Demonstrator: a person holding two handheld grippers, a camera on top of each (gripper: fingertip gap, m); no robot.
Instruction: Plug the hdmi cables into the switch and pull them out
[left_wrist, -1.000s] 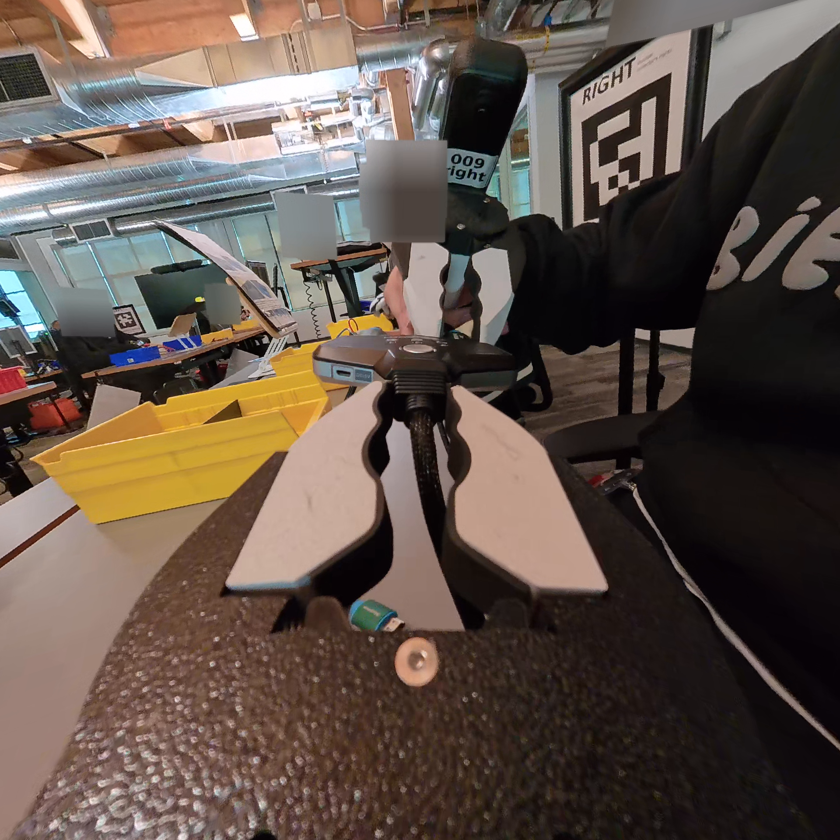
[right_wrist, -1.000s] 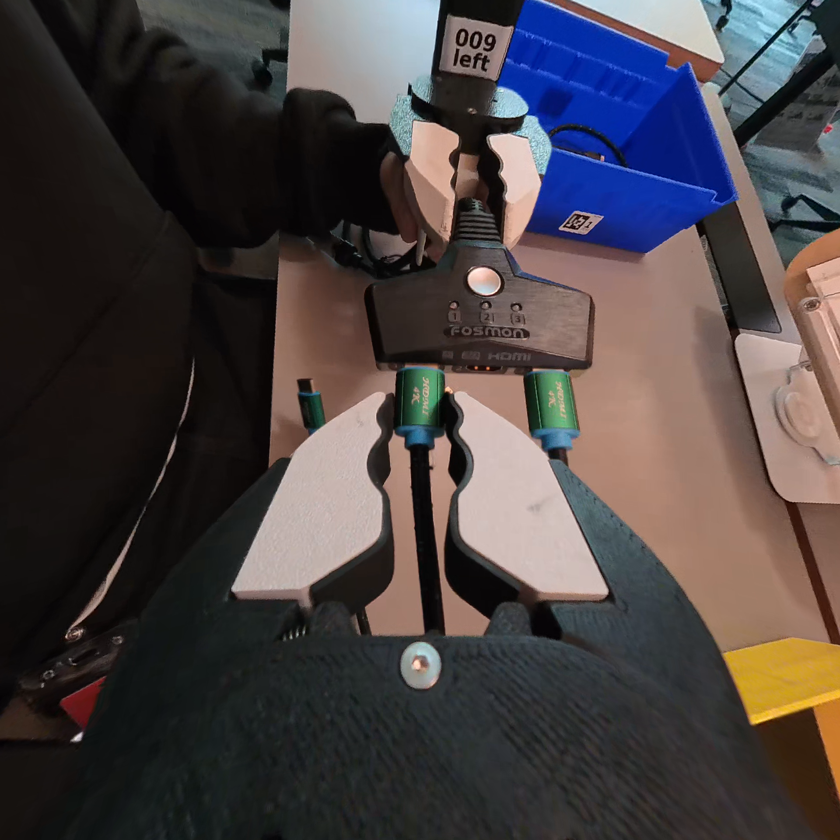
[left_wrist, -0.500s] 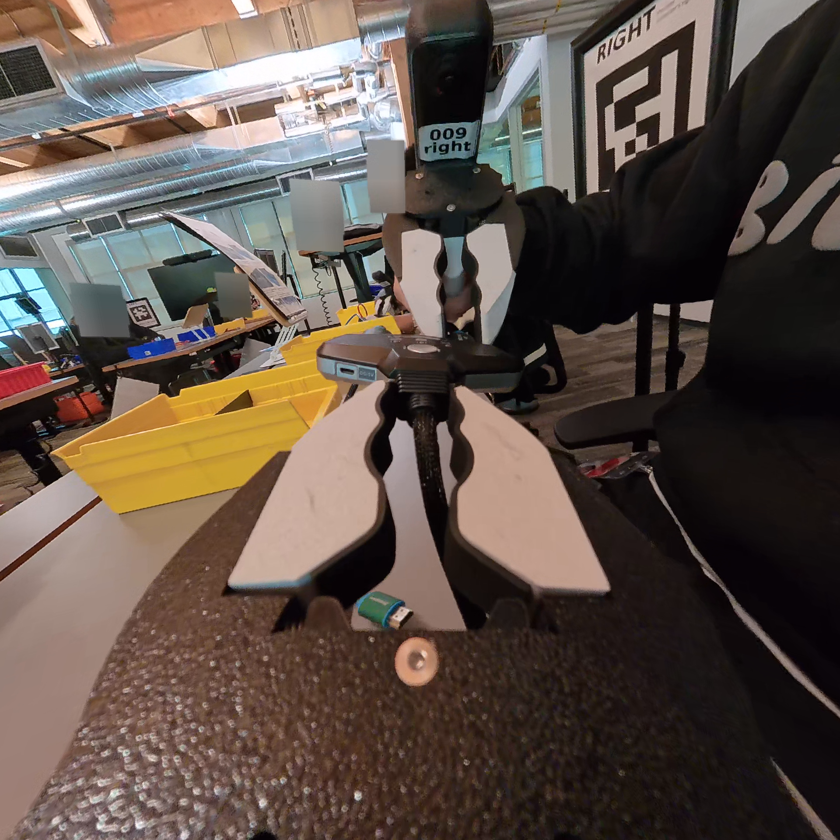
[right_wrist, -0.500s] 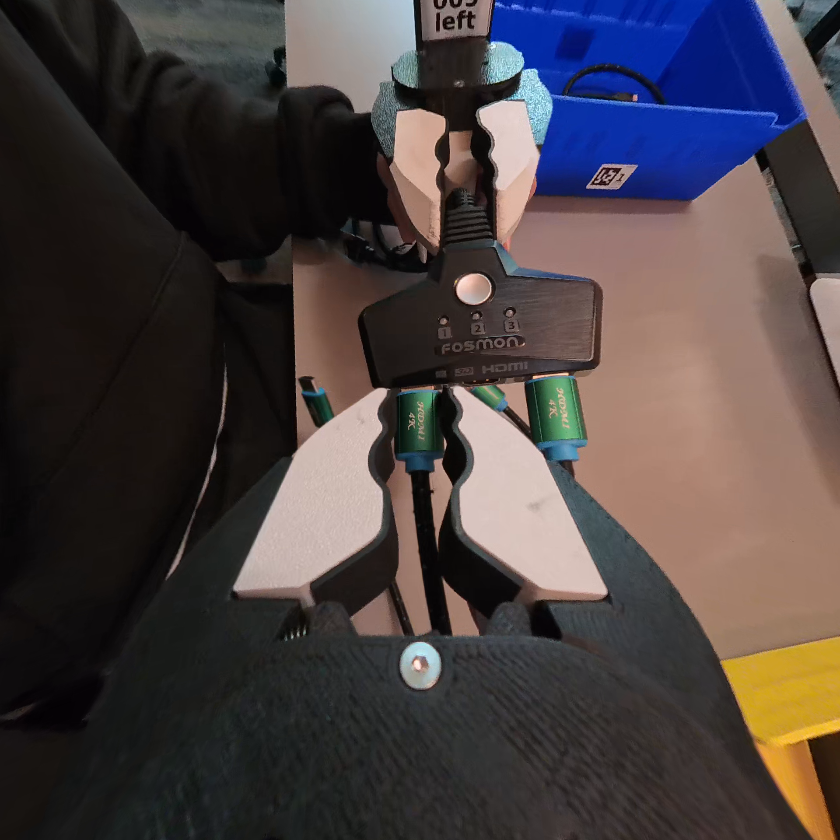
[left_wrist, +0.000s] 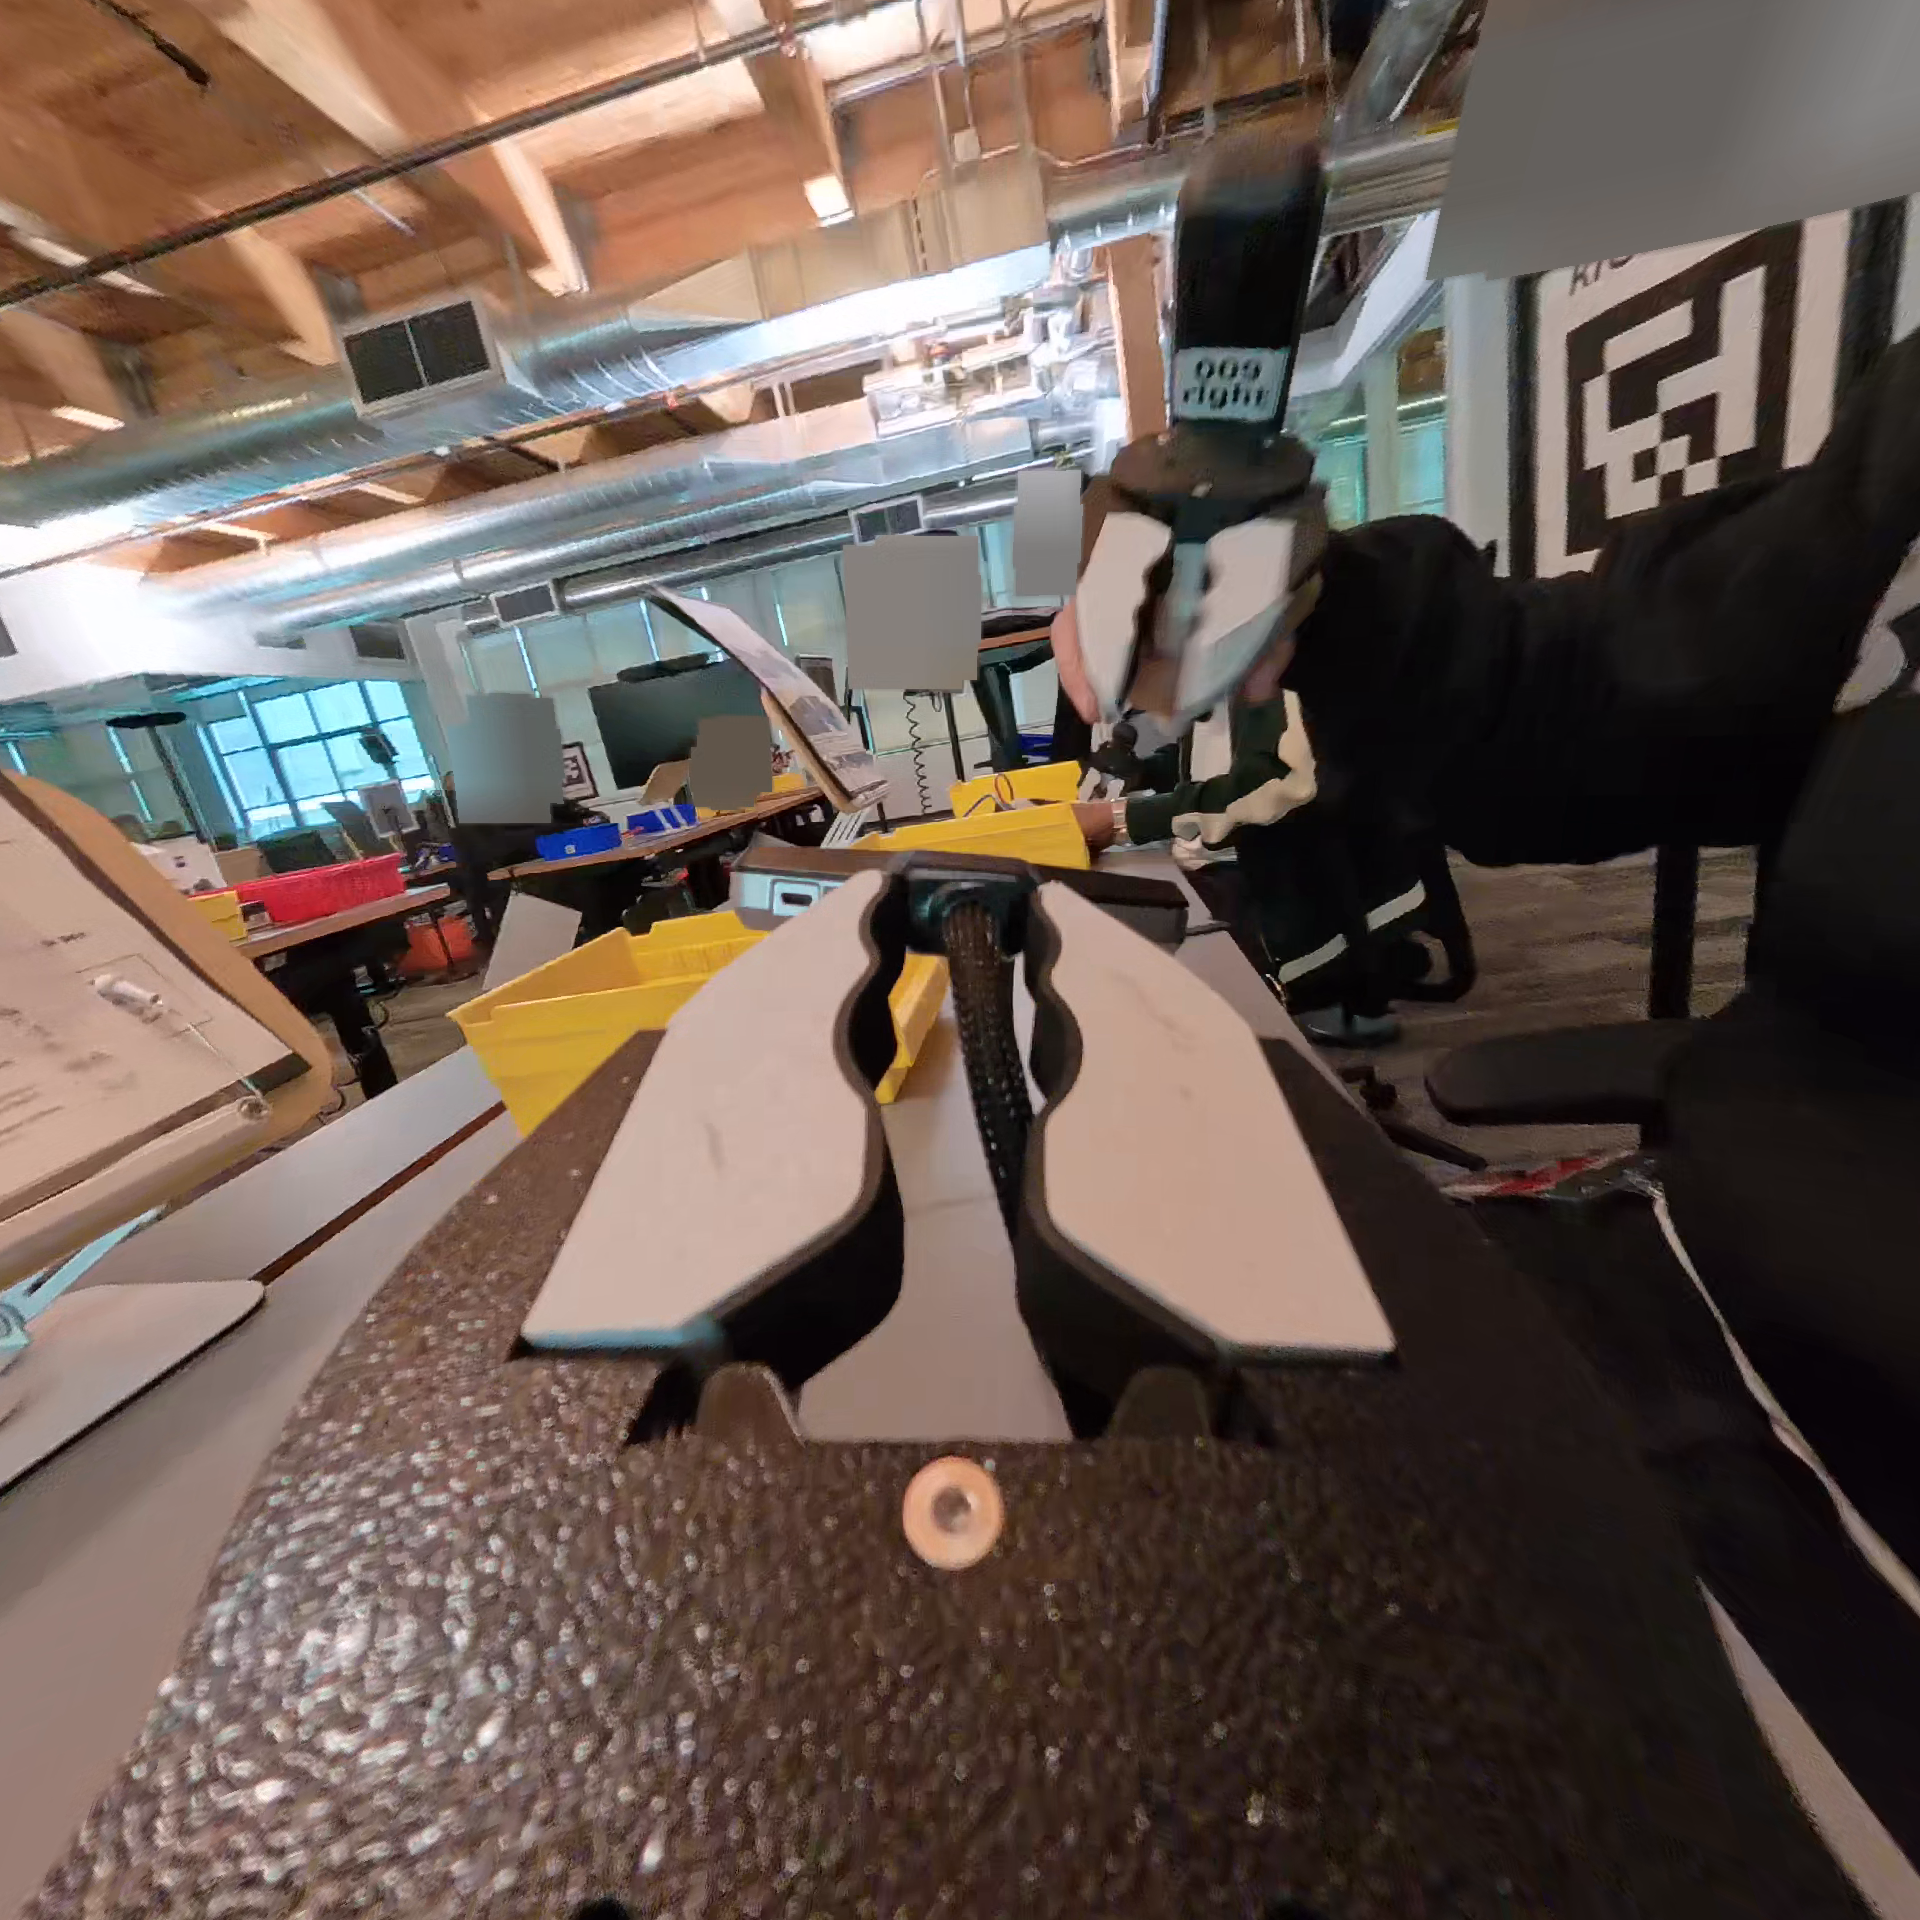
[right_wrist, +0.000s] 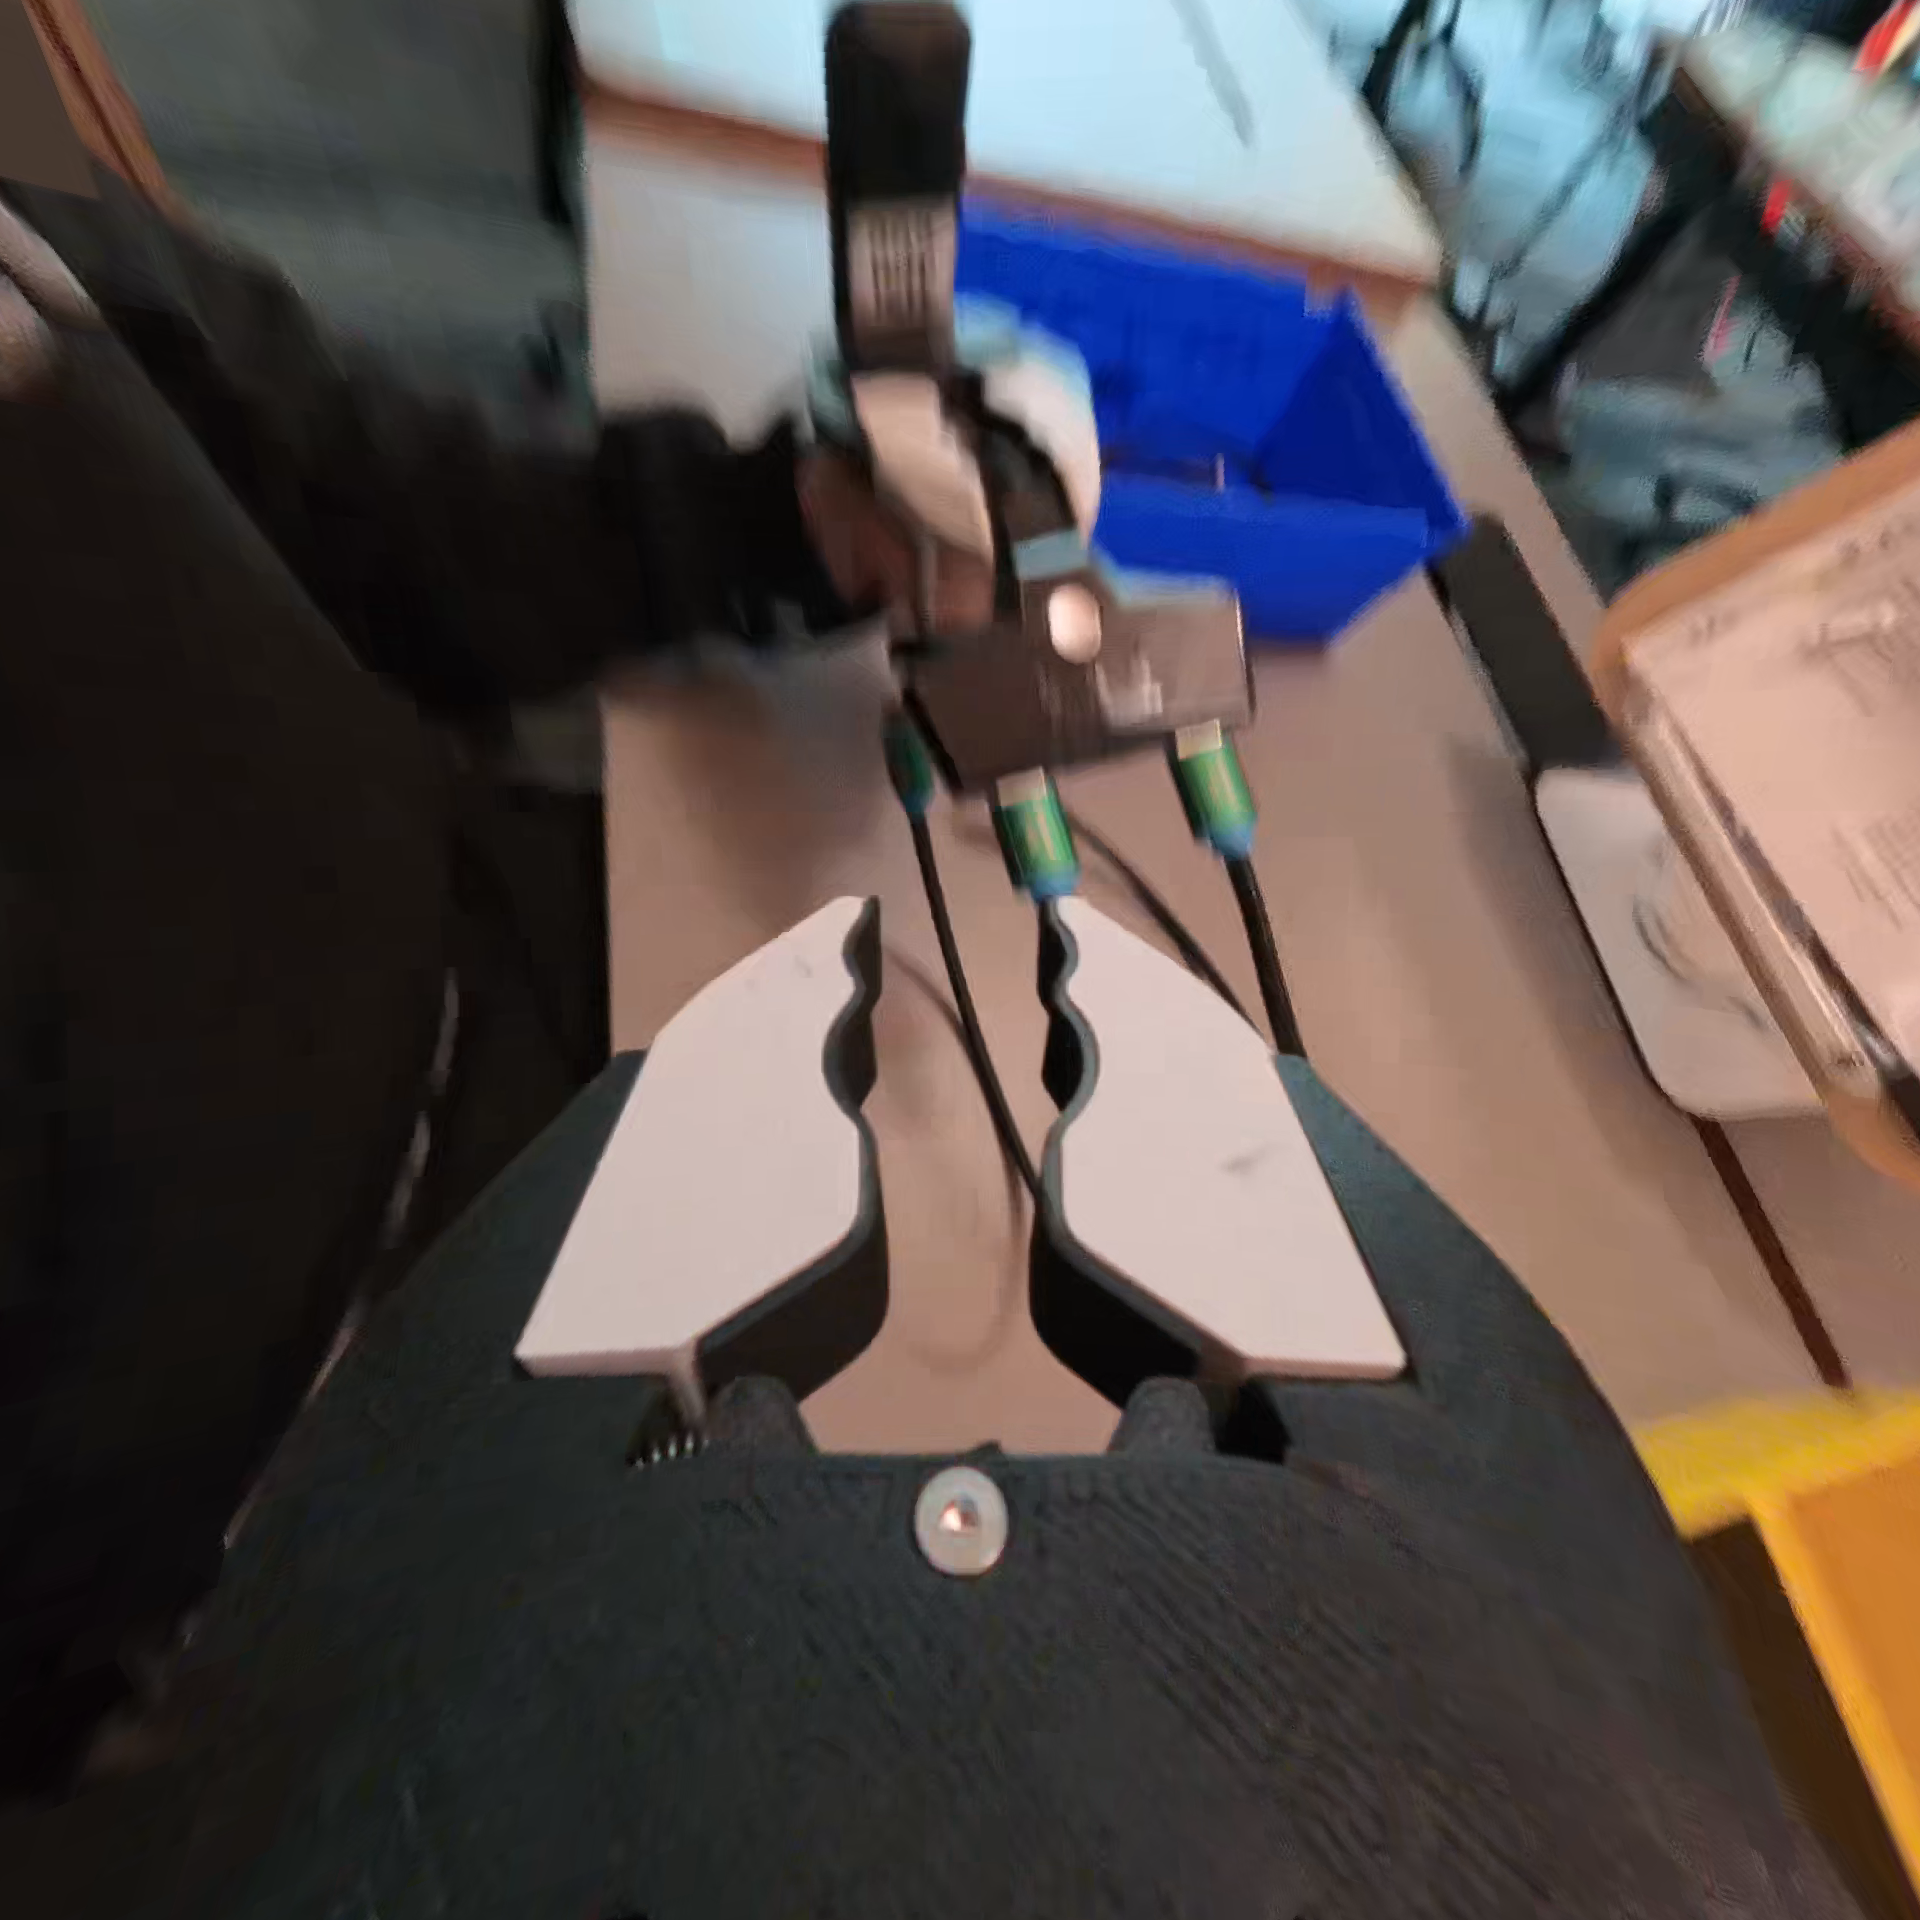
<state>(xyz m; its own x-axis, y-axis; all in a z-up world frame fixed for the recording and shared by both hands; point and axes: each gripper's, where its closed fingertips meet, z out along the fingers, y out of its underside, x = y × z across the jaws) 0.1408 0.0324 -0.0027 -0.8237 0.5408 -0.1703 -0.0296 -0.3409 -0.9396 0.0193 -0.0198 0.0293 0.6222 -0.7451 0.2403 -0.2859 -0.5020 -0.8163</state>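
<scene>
**Right wrist view: HDMI switch held up, three plugs at its near edge**

Right wrist view shows the black HDMI switch (right_wrist: 1091, 665) lifted above the table (right_wrist: 1403, 852), blurred by motion. Three green-shelled HDMI plugs (right_wrist: 1031, 831) sit at its near edge; blur hides whether each is fully seated. Behind the switch, the left gripper (right_wrist: 971, 488) is clenched on the switch's own braided cable (left_wrist: 987, 1029), just where that cable leaves the housing. In front of the switch, the right gripper (right_wrist: 956, 925) hangs released, fingers apart, with thin black cables running between and beside them but nothing pinched. A blue bin (right_wrist: 1247, 416) sits beyond the switch.

The switch looks small, light and rigid. The cables are limp, so pulling on one would likely bend it; each plug's stiff green shell is the better place to grip, pulling straight out.
</scene>
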